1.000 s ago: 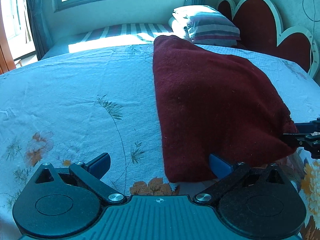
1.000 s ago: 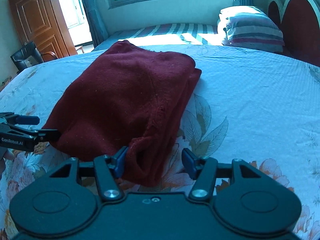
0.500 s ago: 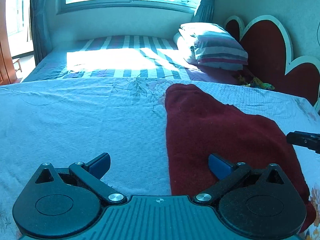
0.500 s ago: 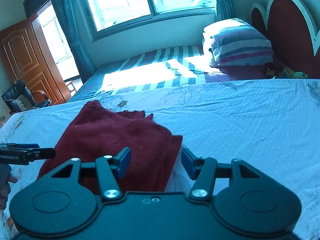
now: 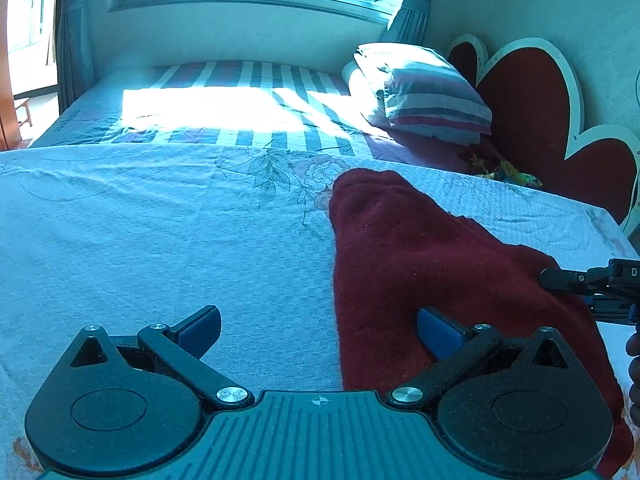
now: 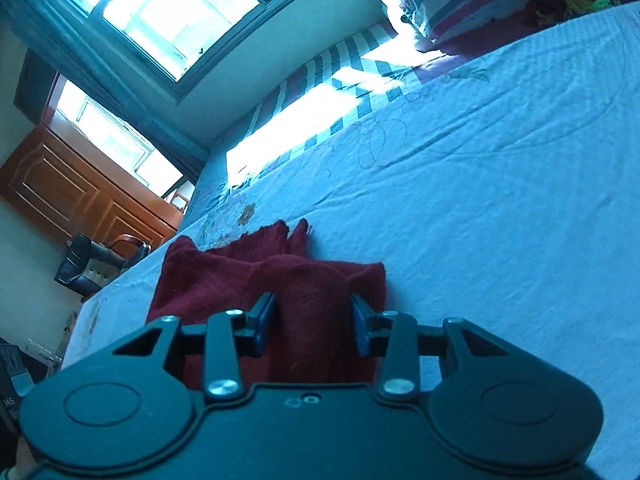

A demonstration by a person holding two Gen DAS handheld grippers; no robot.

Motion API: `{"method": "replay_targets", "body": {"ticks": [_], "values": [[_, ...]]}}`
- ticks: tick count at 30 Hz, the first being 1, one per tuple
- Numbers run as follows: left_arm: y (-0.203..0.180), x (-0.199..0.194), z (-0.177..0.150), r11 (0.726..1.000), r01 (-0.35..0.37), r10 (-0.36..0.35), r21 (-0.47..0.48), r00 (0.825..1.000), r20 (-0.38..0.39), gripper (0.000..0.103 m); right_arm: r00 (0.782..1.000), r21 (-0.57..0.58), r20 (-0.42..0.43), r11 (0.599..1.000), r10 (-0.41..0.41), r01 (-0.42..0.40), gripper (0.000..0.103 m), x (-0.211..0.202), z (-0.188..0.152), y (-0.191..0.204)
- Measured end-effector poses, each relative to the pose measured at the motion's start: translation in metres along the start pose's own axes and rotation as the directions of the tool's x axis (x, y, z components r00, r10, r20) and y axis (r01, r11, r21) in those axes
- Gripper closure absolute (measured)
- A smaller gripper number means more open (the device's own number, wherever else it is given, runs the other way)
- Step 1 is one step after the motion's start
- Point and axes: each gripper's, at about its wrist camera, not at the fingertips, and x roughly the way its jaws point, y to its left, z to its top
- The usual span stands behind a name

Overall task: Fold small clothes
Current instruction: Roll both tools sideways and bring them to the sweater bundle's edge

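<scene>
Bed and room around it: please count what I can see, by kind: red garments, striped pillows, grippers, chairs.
Dark red garment: 1
Striped pillow: 1
Grippers: 2, left gripper and right gripper
Black chair: 1
Total: 5

Both tools — left tool (image 5: 318, 330), right tool (image 6: 313, 326) — black, blue-padded, silver-screwed.

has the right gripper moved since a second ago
Yes. The right gripper has rolled, so the window now sits tilted, and its jaws have just been closing around the red cloth.
</scene>
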Motion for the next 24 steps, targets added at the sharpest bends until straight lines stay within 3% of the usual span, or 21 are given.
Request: {"method": "replay_targets", "body": {"ticks": [2, 3, 7, 9, 11, 12, 14, 15, 17, 18, 21, 24], "values": [[0.0, 0.0, -0.001, 1.0, 0.002, -0.002, -0.003, 1.0, 0.005, 0.0, 0.997, 0.052, -0.029, 0.996, 0.075, -0.074, 0.06, 0.0, -0.003, -0.004], [0.0, 0.0, -0.001, 1.0, -0.001, 0.001, -0.005, 1.0, 0.008, 0.0, 0.997, 0.059, -0.021, 0.995, 0.081, -0.079, 0.065, 0.001, -0.004, -0.004], [-0.008, -0.003, 0.0, 0.999, -0.026, 0.026, 0.03, 0.999, 0.022, 0.0, 0.995, -0.014, 0.09, 0.999, 0.044, -0.043, 0.091, -0.013, -0.004, 0.005], [-0.009, -0.003, 0.0, 0.999, -0.027, 0.026, 0.04, 0.999, 0.025, 0.0, 0.991, -0.086, 0.131, 0.996, 0.015, -0.004, 0.092, -0.018, -0.005, 0.014], [-0.009, -0.002, 0.0, 0.999, -0.027, 0.026, 0.032, 0.999, 0.02, 0.0, 0.993, -0.123, 0.086, 0.988, -0.085, 0.095, 0.092, 0.001, -0.006, 0.011], [-0.008, -0.002, 0.0, 0.999, -0.029, 0.028, 0.031, 0.999, 0.019, 0.0, 0.993, -0.126, 0.086, 0.988, -0.084, 0.094, 0.091, 0.004, -0.007, 0.009], [-0.008, -0.004, 0.0, 0.999, -0.035, 0.034, 0.035, 0.999, 0.016, 0.0, 0.994, -0.129, 0.069, 0.987, -0.088, 0.096, 0.083, 0.002, -0.004, 0.012], [-0.008, -0.006, 0.001, 0.998, -0.04, 0.04, 0.039, 0.999, 0.013, 0.0, 0.994, -0.13, 0.068, 0.987, -0.089, 0.098, 0.073, -0.002, -0.003, 0.014], [-0.008, -0.011, 0.003, 0.998, -0.052, 0.052, 0.047, 0.999, 0.006, 0.0, 0.99, -0.133, 0.104, 0.985, -0.098, 0.112, 0.04, -0.019, -0.002, 0.019], [-0.01, -0.016, 0.002, 0.996, -0.062, 0.062, 0.061, 0.998, 0.009, 0.0, 0.989, -0.138, 0.127, 0.986, -0.075, 0.093, 0.017, -0.028, -0.004, 0.019], [-0.008, -0.041, -0.005, 0.995, -0.06, 0.057, 0.077, 0.997, 0.043, 0.0, 0.992, -0.149, 0.129, 0.989, -0.004, 0.023, 0.019, -0.057, -0.012, 0.016], [0.007, -0.065, -0.018, 0.999, 0.033, -0.033, 0.01, 0.999, 0.037, 0.0, 0.996, -0.1, 0.079, 0.994, 0.045, -0.037, 0.019, -0.079, -0.022, 0.007]]}}
